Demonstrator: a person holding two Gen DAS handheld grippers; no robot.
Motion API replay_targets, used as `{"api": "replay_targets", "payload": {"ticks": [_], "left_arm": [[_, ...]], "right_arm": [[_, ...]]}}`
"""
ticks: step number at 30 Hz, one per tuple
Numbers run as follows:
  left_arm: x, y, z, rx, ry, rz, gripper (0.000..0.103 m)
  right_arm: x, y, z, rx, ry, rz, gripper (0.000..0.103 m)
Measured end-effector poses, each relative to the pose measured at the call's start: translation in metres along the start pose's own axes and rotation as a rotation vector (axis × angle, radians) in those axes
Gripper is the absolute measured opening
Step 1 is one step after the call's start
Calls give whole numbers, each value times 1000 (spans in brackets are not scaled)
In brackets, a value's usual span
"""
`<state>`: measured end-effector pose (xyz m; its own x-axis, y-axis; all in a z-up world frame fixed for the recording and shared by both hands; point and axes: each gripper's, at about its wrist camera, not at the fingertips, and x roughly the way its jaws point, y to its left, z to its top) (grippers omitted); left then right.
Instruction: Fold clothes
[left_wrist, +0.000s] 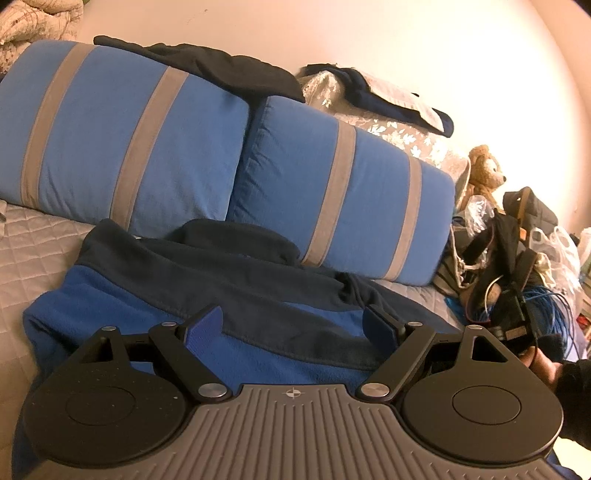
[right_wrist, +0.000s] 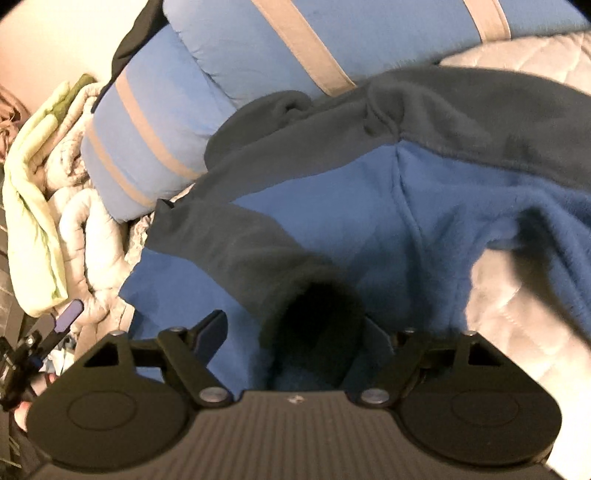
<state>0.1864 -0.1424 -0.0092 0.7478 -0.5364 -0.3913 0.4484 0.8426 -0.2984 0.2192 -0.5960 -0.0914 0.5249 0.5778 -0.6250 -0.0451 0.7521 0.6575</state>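
One blue-and-navy fleece jacket (left_wrist: 155, 295), two blue cushions with grey stripes (left_wrist: 122, 140), one teddy bear (left_wrist: 484, 173). Left gripper (left_wrist: 295, 325) jaws wide apart, hovering over the jacket, nothing pinched. Right gripper (right_wrist: 295, 332) jaws apart with the dark sleeve cuff (right_wrist: 314, 317) between them; grip unclear through blur. Jacket lies on a grey quilted cover (left_wrist: 33, 243), pale wall behind.

The fleece jacket (left_wrist: 155, 295) looks soft, fuzzy and matt. The striped cushions (left_wrist: 140, 125) are smooth woven cloth; the bed cover (left_wrist: 40, 243) is quilted.
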Motion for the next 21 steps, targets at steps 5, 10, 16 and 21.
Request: {"api": "replay_targets", "payload": {"ticks": [5,10,16,21], "left_arm": [[1,1,0,-5,0,-12,84],[1,1,-1,-7,-2,-16,84],[0,2,-1,-7,-2,-16,84],[1,1,-1,-7,2,-16,84]], "right_arm": [[-2,1,2,25,22,-10,16],[-22,11,11,11,19,-13,15],[-35,16,20,-19,30,-68,14],[-40,18,23,-35,37,-88,14]]}}
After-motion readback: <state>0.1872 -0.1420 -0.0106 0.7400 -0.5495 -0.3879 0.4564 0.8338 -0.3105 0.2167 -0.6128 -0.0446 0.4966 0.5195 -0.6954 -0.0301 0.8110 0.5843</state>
